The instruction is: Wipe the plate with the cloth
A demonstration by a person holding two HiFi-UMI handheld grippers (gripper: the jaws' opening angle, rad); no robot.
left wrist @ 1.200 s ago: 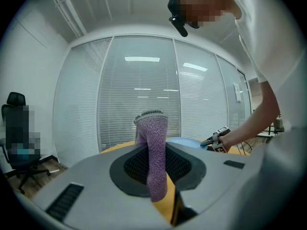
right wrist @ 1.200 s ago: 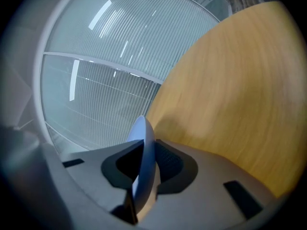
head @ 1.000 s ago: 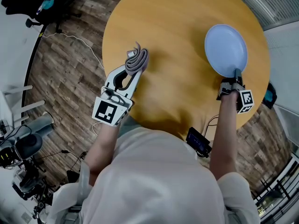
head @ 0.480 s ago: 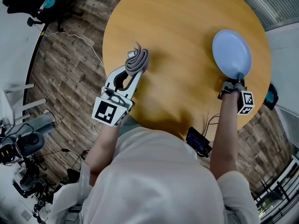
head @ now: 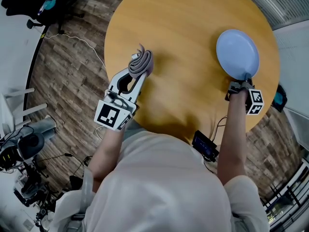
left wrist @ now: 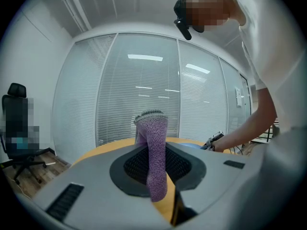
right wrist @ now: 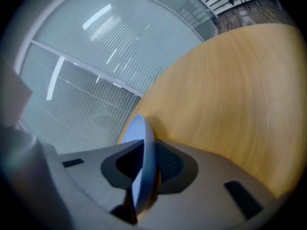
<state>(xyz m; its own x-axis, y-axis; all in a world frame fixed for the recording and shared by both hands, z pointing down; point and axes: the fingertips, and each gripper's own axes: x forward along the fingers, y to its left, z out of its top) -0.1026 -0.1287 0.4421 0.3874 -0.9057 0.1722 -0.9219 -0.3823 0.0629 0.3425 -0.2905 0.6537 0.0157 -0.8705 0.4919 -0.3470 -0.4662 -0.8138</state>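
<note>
the left tool [left wrist: 156, 171] is clenched on the cloth [left wrist: 152, 143], a purple knitted piece that stands up between its dark pads and pokes out past the tips. in the head view this tool hangs over the left part of the round wooden desk [head: 183, 42], with the cloth bunched at its front end. the right tool [right wrist: 144, 176] grips the near rim of the plate [right wrist: 140, 147], which is pale blue and seen edge-on between the pads; they press on both of its faces. from above, the plate lies over the right side of the desk, close to its edge and well apart from the cloth. whether its far rim touches the wood i cannot tell. a wood-plank floor [head: 67, 76] surrounds the desk, and a black office chair [left wrist: 17, 123] stands before a glass wall with blinds [left wrist: 139, 90].
</note>
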